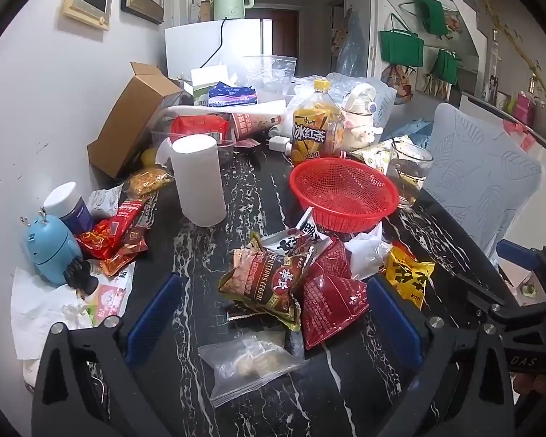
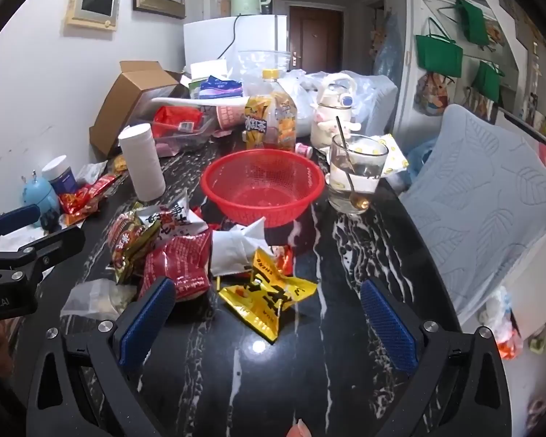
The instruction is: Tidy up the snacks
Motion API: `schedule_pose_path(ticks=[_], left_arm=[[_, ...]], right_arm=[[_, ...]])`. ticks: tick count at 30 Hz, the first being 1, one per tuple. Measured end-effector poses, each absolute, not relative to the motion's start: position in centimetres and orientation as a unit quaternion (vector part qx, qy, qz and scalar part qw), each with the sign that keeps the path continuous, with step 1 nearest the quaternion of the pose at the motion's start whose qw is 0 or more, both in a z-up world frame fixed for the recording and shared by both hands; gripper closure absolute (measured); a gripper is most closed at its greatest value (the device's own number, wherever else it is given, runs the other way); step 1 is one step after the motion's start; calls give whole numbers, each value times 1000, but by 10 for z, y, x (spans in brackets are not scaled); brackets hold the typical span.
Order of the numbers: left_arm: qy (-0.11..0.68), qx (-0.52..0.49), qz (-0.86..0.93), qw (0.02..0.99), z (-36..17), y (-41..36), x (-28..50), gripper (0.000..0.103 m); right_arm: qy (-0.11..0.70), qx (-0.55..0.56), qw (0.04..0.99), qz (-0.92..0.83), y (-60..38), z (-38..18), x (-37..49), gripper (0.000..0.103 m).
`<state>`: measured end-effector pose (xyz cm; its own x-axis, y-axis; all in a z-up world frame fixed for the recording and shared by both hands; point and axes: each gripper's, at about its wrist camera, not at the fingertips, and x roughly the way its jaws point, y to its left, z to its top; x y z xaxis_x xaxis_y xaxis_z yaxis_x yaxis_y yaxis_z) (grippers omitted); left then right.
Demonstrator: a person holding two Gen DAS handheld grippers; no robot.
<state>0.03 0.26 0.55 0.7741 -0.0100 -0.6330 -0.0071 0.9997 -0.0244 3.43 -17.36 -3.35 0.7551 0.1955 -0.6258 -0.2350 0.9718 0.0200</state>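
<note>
While both grippers are hovering over the black marble table (image 2: 345, 255), the left gripper (image 1: 273, 313) is standing wide with nothing between its blue pads, above a brown packet reading "NUTRITIOUS CEREAL" (image 1: 265, 284) and a dark red pouch (image 1: 331, 295). Jaws spread just as wide and empty, the right gripper (image 2: 265, 313) is framing a yellow snack packet (image 2: 265, 298). Beyond the pile, an empty red basket (image 2: 262, 185) is sitting before an iced tea bottle labelled "冰红茶" (image 1: 315, 127).
</note>
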Motion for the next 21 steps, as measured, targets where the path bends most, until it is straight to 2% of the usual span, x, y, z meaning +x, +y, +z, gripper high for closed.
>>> schedule_pose_path(ticks=[21], left_arm=[[337, -15, -16, 941, 7, -2, -4, 0]], right_arm=[[329, -36, 937, 112, -177, -31, 32, 0]])
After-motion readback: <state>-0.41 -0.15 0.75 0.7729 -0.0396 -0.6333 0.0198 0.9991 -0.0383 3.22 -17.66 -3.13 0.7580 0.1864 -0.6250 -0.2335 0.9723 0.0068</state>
